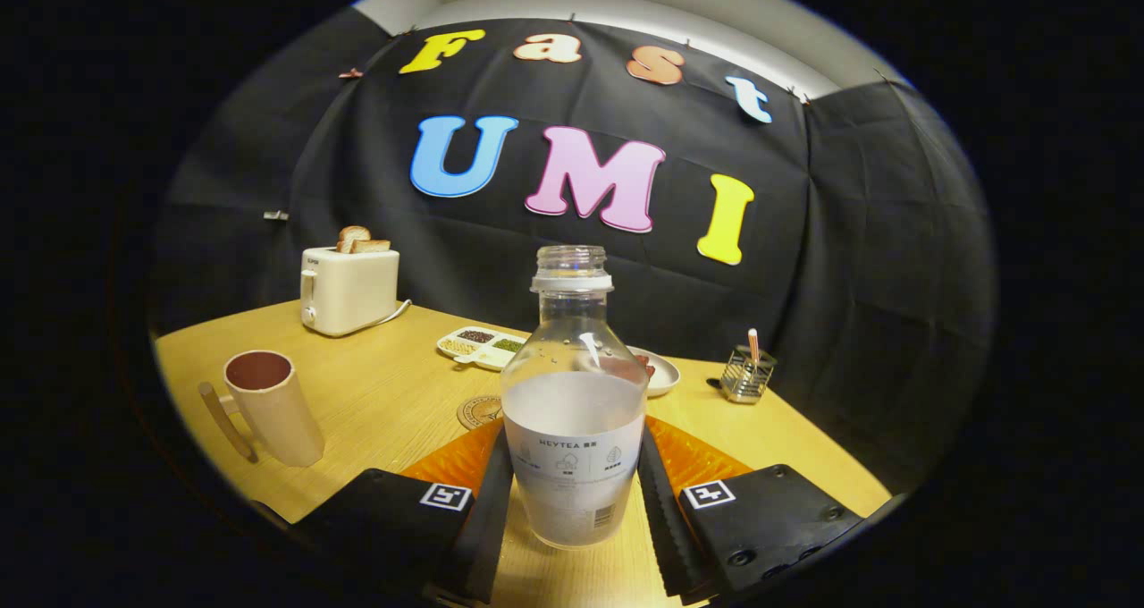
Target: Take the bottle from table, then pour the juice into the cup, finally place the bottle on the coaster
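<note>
The bottle (573, 411) stands between the fingers of the gripper (576, 505) and hides most of the coaster (477, 410) behind it, plus the near part of a plate (662, 371). Whether the fingers press the bottle or just flank it can't be told. What lies in the tray (481, 347) by the table's (384, 393) far edge is too small to name. The holder (747, 374) near the right edge shows one stick, unclear.

The bottle (574, 411) carries a label whose lettering is too small to make out.
</note>
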Demonstrator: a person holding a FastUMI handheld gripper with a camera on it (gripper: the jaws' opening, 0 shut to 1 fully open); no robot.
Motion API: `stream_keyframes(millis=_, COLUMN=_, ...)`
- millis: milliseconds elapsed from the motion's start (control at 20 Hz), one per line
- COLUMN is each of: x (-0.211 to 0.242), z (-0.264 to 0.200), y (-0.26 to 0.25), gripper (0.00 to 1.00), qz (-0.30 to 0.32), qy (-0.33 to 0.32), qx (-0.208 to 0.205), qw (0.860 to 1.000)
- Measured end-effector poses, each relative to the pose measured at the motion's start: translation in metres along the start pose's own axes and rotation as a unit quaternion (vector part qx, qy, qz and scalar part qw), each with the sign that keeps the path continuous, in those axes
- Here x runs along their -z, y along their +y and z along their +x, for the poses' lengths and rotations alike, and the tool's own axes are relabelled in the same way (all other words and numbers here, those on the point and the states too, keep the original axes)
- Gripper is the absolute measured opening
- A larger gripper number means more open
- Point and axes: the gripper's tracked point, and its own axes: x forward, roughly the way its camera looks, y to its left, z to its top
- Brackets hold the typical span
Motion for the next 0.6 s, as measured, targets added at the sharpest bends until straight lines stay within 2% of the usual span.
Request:
stream_keyframes(millis=300, x=-0.055, z=-0.004, y=0.026, gripper=0.71, qz=-0.088, qy=-0.015, qx=-0.028, qw=0.996)
stream_keyframes(millis=600, x=-0.071, z=-0.003, y=0.057, gripper=0.7, qz=-0.155, qy=-0.007, qx=-0.045, qw=0.987)
